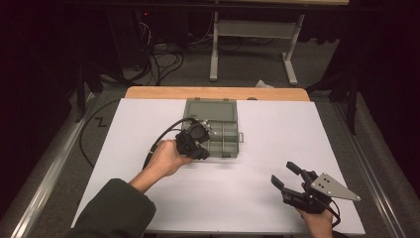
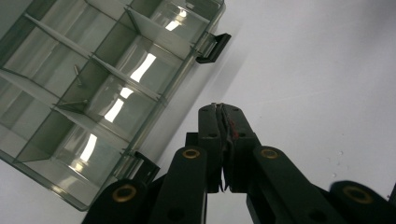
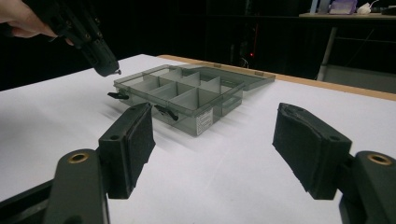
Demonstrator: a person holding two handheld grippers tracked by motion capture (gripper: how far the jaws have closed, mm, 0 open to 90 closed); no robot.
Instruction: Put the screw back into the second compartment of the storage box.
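A clear grey compartment box [image 1: 224, 135] lies open at the table's middle, its lid laid back. My left gripper [image 1: 200, 152] hangs tips down just outside the box's front edge near its left end. In the left gripper view its jaws [image 2: 222, 112] are shut, with a thin metal piece that looks like a small screw [image 2: 215, 104] poking out at the tips. Two small screws [image 2: 77, 74] lie in one compartment of the box [image 2: 107, 84]. My right gripper [image 1: 283, 172] rests low at the front right, open with nothing between its pads [image 3: 135, 144], facing the box [image 3: 187, 98].
The white tabletop [image 1: 257, 198] has a wooden strip [image 1: 218, 93] along its far edge. Two black latches [image 2: 212, 46] stick out from the box's front. A cable [image 1: 166, 135] trails from my left gripper. Beyond the table are a dark floor with cables and a table frame [image 1: 252, 44].
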